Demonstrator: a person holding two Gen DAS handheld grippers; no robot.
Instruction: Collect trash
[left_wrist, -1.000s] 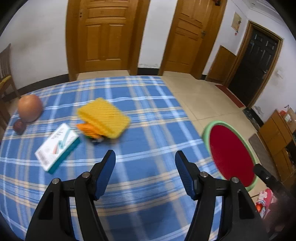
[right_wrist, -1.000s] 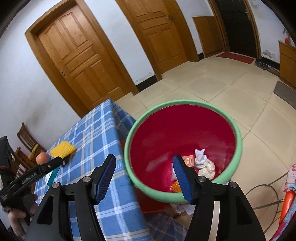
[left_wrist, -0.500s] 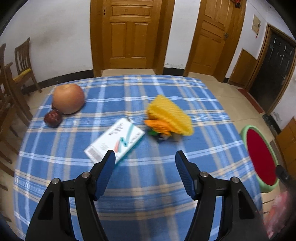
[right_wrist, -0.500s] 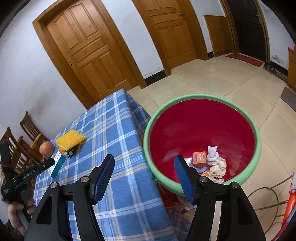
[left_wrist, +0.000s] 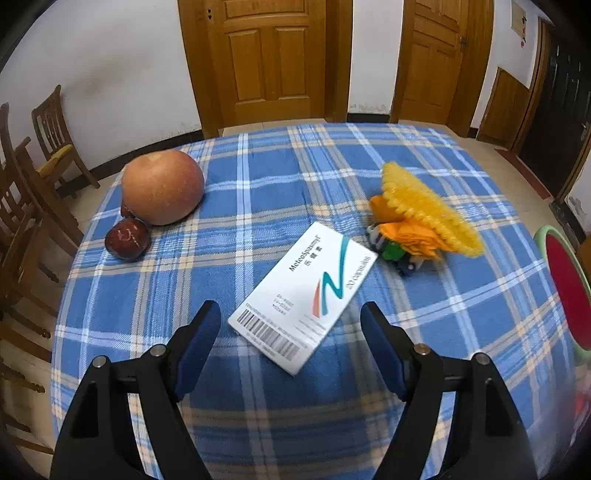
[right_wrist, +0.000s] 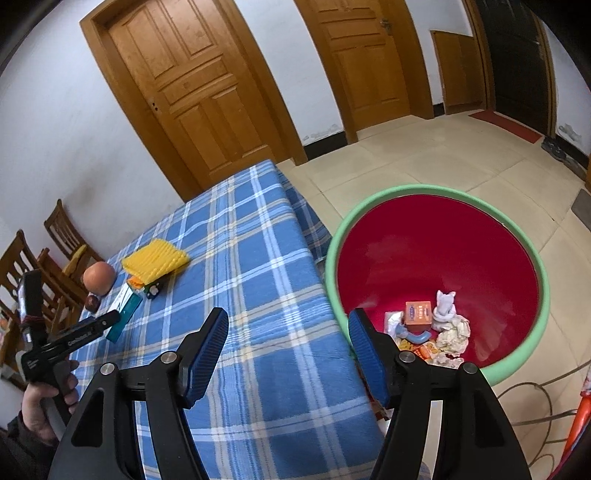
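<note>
A white medicine box (left_wrist: 304, 297) lies flat on the blue checked tablecloth (left_wrist: 258, 206), just ahead of my left gripper (left_wrist: 291, 328). Its jaws are opening and stand on either side of the box's near end without touching it. To the right lie a yellow foam net (left_wrist: 424, 208) and orange scraps (left_wrist: 410, 236). My right gripper (right_wrist: 288, 332) hangs open and empty over the table's edge, beside the red basin with a green rim (right_wrist: 532, 254), which holds crumpled paper and a small orange box (right_wrist: 418, 312). In the right wrist view the left gripper (right_wrist: 110, 317) reaches the box (right_wrist: 125, 299).
A large apple (left_wrist: 162, 186) and a small dark red fruit (left_wrist: 127, 240) sit at the table's left. Wooden chairs (left_wrist: 33, 177) stand left of the table. The basin's rim (left_wrist: 543, 232) shows at the right edge. Doors line the far wall; a cable (right_wrist: 535, 391) lies on the floor.
My left gripper swung left and sank toward the medicine box, its jaws widening. The right gripper drifted from over the basin toward the table's edge.
</note>
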